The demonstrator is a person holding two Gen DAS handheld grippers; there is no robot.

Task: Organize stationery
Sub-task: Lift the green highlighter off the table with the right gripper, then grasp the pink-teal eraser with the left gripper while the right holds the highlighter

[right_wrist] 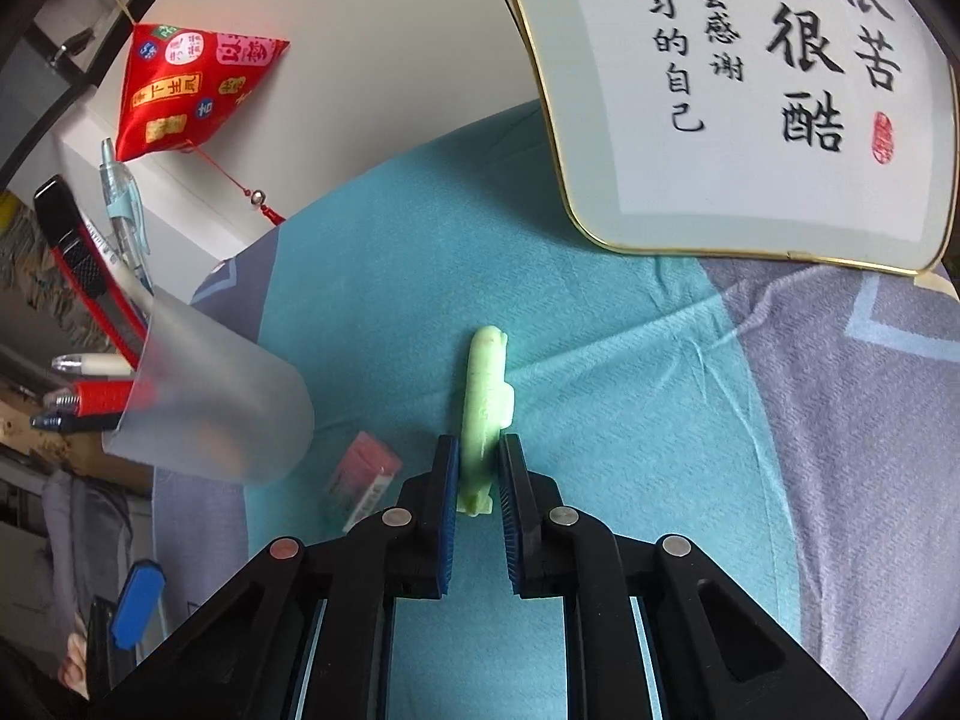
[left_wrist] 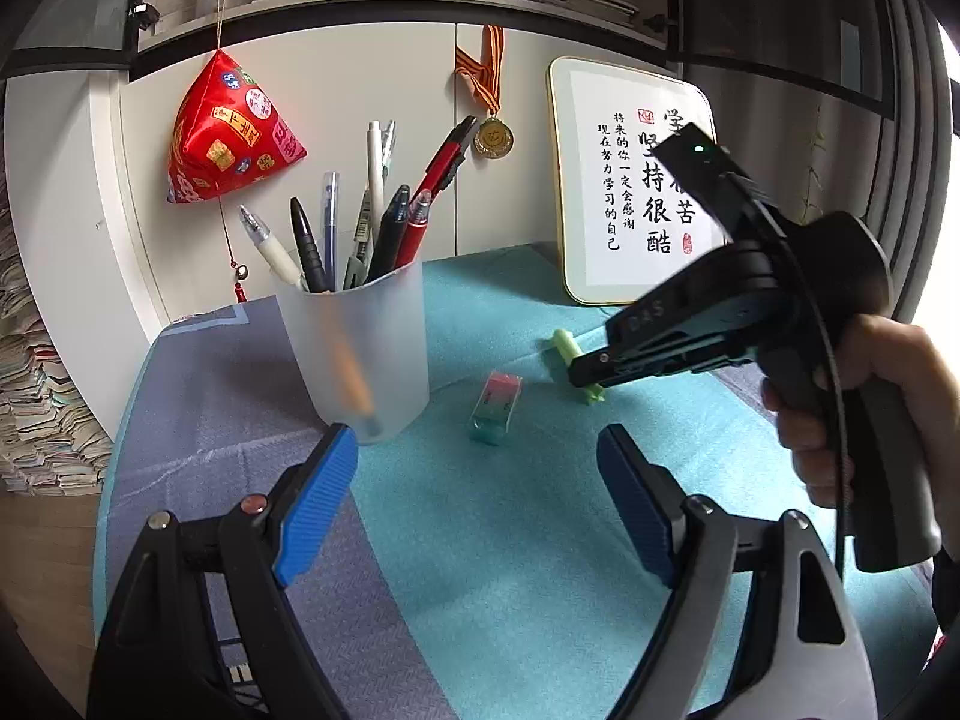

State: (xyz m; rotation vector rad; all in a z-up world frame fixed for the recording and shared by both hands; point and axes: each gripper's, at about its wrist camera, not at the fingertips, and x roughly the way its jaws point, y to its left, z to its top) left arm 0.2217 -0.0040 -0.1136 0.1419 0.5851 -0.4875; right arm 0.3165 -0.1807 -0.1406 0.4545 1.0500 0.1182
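Note:
A frosted plastic pen cup [left_wrist: 354, 354] holding several pens and a red utility knife stands on the teal cloth [left_wrist: 510, 540]; it also shows in the right wrist view [right_wrist: 210, 414]. A pink-and-green eraser [left_wrist: 495, 407] lies to its right, also seen in the right wrist view [right_wrist: 363, 477]. My right gripper [right_wrist: 479, 456] is shut on a pale green pen-shaped item [right_wrist: 483, 408] lying on the cloth, seen in the left wrist view too [left_wrist: 573, 360]. My left gripper [left_wrist: 474, 468] is open and empty, in front of the cup and eraser.
A framed calligraphy board [left_wrist: 636, 180] leans at the back right. A red pyramid ornament [left_wrist: 228, 138] and a medal [left_wrist: 493, 138] hang on the white cabinet behind. Stacked papers [left_wrist: 42, 408] lie off the table's left edge.

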